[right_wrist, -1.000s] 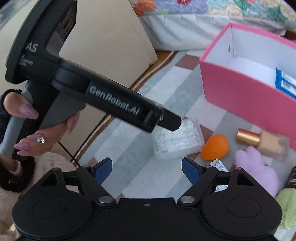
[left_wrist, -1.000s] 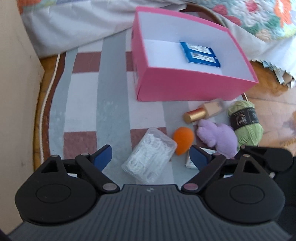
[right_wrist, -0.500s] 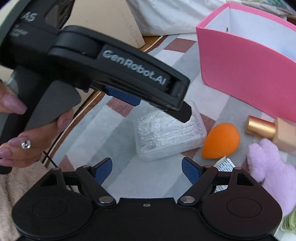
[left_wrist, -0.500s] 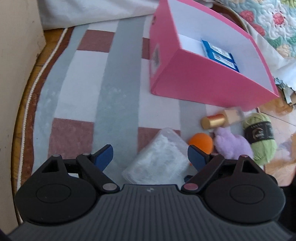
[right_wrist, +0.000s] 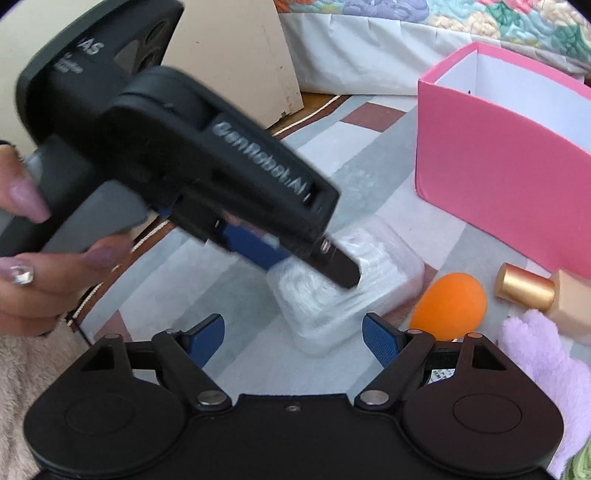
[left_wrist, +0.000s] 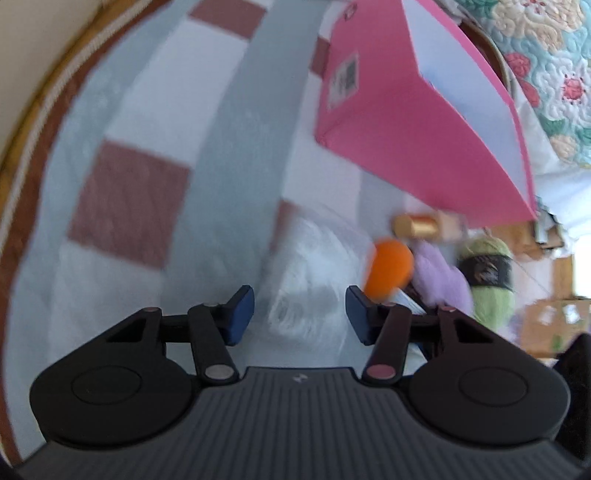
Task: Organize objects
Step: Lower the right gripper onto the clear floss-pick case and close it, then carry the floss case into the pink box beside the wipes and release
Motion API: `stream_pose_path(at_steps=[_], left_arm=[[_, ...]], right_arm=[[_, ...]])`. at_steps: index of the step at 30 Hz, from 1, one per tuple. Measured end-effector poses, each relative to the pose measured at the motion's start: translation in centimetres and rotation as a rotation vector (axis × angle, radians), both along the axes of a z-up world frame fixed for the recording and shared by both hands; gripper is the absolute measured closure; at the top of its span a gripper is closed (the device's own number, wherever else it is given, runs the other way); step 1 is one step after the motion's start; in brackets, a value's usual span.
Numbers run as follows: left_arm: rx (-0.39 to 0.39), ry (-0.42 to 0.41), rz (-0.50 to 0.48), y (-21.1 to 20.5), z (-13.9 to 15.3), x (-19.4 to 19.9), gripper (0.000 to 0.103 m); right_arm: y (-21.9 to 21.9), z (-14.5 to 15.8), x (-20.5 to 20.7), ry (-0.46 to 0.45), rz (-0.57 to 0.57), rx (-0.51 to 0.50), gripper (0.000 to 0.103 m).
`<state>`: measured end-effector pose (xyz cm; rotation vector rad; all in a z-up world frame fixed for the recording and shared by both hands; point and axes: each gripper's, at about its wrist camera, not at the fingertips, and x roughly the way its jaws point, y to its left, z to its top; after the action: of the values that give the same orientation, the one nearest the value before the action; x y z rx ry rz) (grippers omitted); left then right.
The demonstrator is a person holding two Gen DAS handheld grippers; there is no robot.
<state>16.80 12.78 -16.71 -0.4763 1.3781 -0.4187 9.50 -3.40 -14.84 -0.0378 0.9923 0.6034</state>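
Note:
A clear plastic box of white items [left_wrist: 317, 273] lies on the checked rug; it also shows in the right wrist view [right_wrist: 351, 280]. My left gripper [left_wrist: 299, 314] is open, its blue pads on either side of the box, close down on it. In the right wrist view the left gripper [right_wrist: 306, 258] reaches onto the box. My right gripper [right_wrist: 293, 341] is open and empty, just in front of the box. An open pink box [left_wrist: 424, 147] stands behind, also in the right wrist view [right_wrist: 498, 177].
An orange sponge [right_wrist: 448, 304], a gold-capped bottle [right_wrist: 532, 291], a purple plush [right_wrist: 539, 362] and green yarn [left_wrist: 487, 280] lie right of the clear box. A beige cabinet [right_wrist: 236, 55] stands at the left, a bed with a floral quilt [right_wrist: 443, 22] behind.
My left gripper has moved forward and down onto the clear plastic box and its jaws have narrowed around it. The right gripper has moved slightly closer.

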Motion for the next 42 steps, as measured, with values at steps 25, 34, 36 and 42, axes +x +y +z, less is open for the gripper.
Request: stream_pose_path(at_steps=[25,34,36,42], left_arm=[[-0.045,-0.002,0.092,-0.4,0.0,-1.4,0.054],[0.057,-0.056,0.132,-1.8,0.9,-3.0,0.053],[0.059,-0.082,0.145,-1.9,1.4,-3.6,0.053],[0.058,-0.224,0.143,-2.7,4.6,-6.7,0.054]], right_arm=[[0.5,-2.1,0.3,-0.092,-0.053,-0.129,0.035],[-0.4,-1.5,1.3,-0.051,-0.071,-0.059,0.035],[-0.8,-1.1,1.5,-0.043,-0.076,-0.034,0.035],[-1.6,1.2,0.8,-0.122,-0.045,0.003,0.035]])
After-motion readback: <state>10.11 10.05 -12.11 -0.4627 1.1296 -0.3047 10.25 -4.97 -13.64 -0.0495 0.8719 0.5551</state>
